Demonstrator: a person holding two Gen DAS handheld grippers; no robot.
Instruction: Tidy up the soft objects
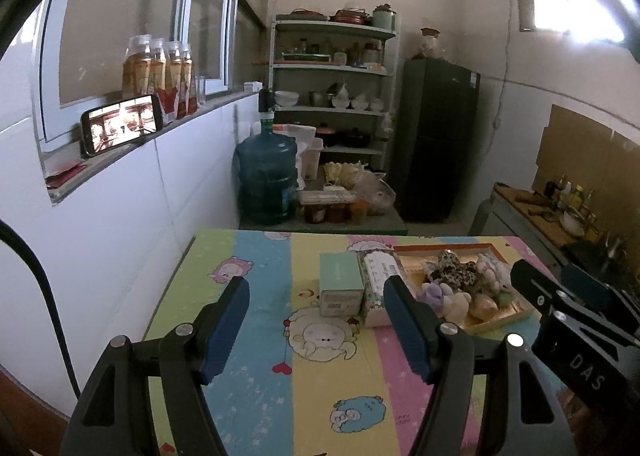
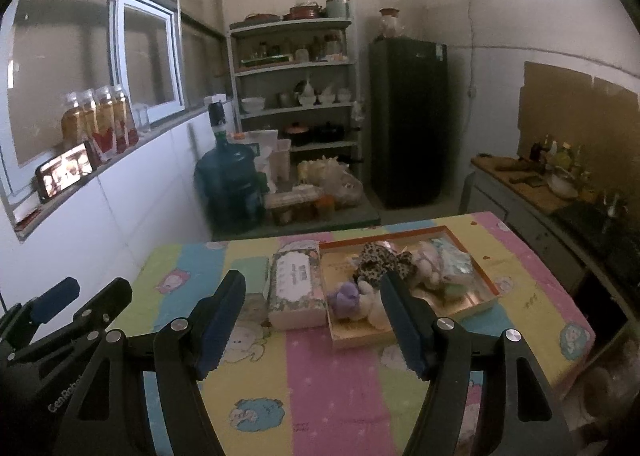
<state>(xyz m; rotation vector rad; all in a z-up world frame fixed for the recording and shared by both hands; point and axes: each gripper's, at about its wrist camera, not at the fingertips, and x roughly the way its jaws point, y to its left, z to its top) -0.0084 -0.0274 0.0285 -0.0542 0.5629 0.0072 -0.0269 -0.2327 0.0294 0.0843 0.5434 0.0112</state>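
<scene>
A shallow orange-rimmed tray [image 2: 486, 306] sits on the cartoon-print table and holds several soft toys: a leopard-spotted plush [image 2: 380, 260], a purple one [image 2: 344, 296], a white one [image 2: 370, 306] and a pale pink one [image 2: 430, 266]. The same tray [image 1: 516, 314] and spotted plush [image 1: 454, 270] show in the left wrist view. My left gripper [image 1: 316, 326] hovers open and empty over the table, short of the boxes. My right gripper [image 2: 312, 322] is open too, nothing between its fingers, just in front of the tray.
A floral tissue box [image 2: 298, 292] and a mint-green box [image 1: 340, 284] stand left of the tray. Beyond the table are a blue water jug [image 1: 266, 179], shelves [image 1: 332, 67], a dark fridge [image 2: 408, 119] and a counter [image 2: 528, 183]. A phone [image 1: 120, 123] leans on the window sill.
</scene>
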